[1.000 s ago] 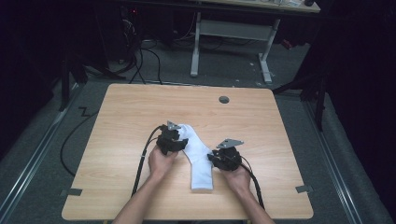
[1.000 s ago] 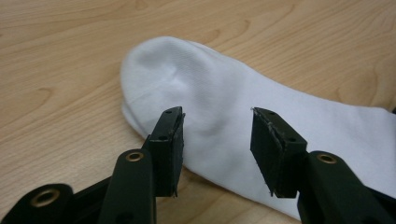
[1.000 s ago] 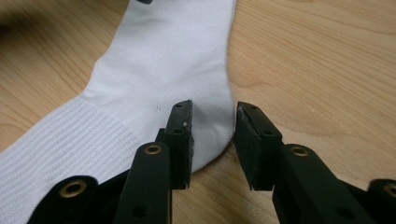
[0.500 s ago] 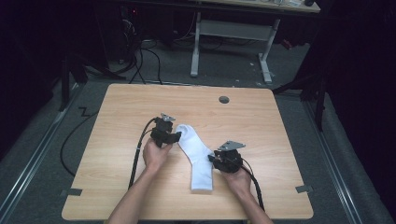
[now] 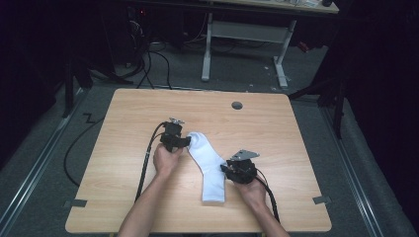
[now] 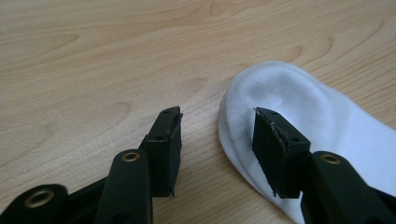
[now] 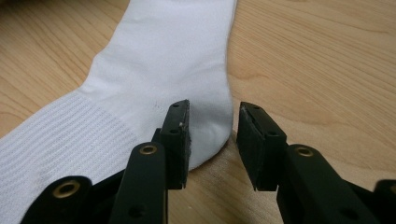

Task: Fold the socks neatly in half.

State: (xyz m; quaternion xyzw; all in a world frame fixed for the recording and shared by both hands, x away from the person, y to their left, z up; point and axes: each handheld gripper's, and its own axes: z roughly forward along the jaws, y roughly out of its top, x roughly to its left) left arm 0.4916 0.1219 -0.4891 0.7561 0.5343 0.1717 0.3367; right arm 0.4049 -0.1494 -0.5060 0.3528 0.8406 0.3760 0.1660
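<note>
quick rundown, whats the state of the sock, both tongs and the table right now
sock: white, lying flat and bent at the heel on the table, not lifted.
left tongs: open, one jaw over the toe end, the other over bare wood.
right tongs: open, straddling the heel edge, not clamped.
table: wooden top, bare apart from the sock and a round cable hole near the far edge.

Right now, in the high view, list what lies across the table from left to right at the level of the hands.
Black cable → left gripper → white sock → right gripper, at the sock's heel → strip of grey tape at the table edge.
</note>
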